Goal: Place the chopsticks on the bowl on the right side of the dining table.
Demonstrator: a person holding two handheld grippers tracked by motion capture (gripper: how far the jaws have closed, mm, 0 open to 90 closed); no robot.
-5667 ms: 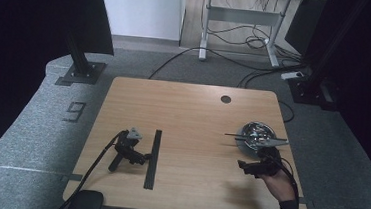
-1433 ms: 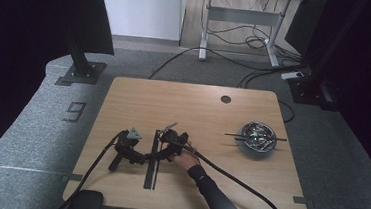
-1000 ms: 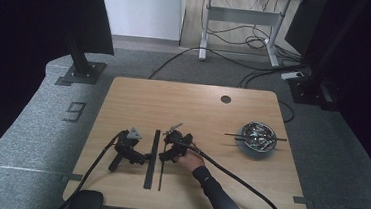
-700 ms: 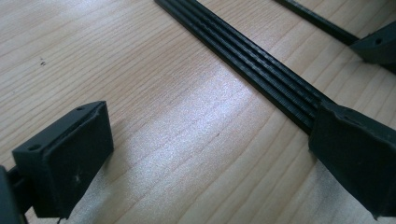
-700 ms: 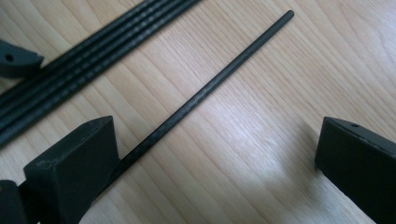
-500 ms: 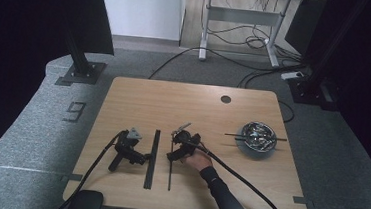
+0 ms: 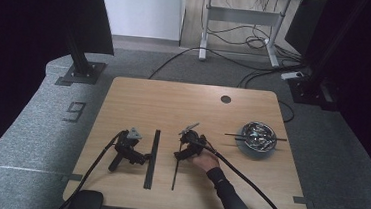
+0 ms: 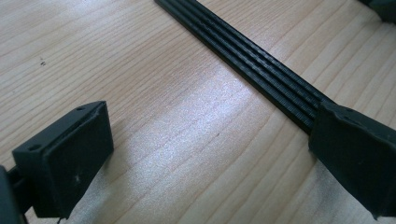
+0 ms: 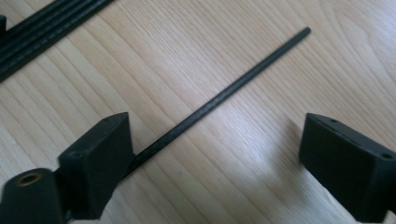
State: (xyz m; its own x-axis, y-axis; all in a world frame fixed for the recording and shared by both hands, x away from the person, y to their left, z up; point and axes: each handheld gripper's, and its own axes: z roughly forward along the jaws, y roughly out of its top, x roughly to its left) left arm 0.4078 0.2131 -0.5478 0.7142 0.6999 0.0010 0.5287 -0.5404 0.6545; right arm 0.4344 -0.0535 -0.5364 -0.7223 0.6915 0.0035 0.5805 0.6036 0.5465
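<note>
A thin black ribbed rod [image 7: 174, 171] [image 9: 224, 95] lies flat on the wooden table [image 7: 173, 103]. Its near end runs in beside the left jaw of my right gripper [image 7: 178, 156] [image 9: 219, 144]. Those jaws have just been closing but still stand wide, and no pad presses on the rod. A hand holds this gripper low over the table. To the left lies a flat strip of black rods laid side by side [image 7: 152, 157] [image 8: 252, 60]. My left gripper [image 7: 144, 156] [image 8: 210, 135] rests on the table, open, with its right jaw at the strip.
A metal bowl [image 7: 244, 144] with more black rods in and across it stands at the right of the table. A cable trails from each gripper toward the front edge. A round grommet hole [image 7: 225, 99] is near the far edge.
The right gripper has moved to the right, away from the strip, and the single rod has shifted right with it. The left gripper has not moved.
</note>
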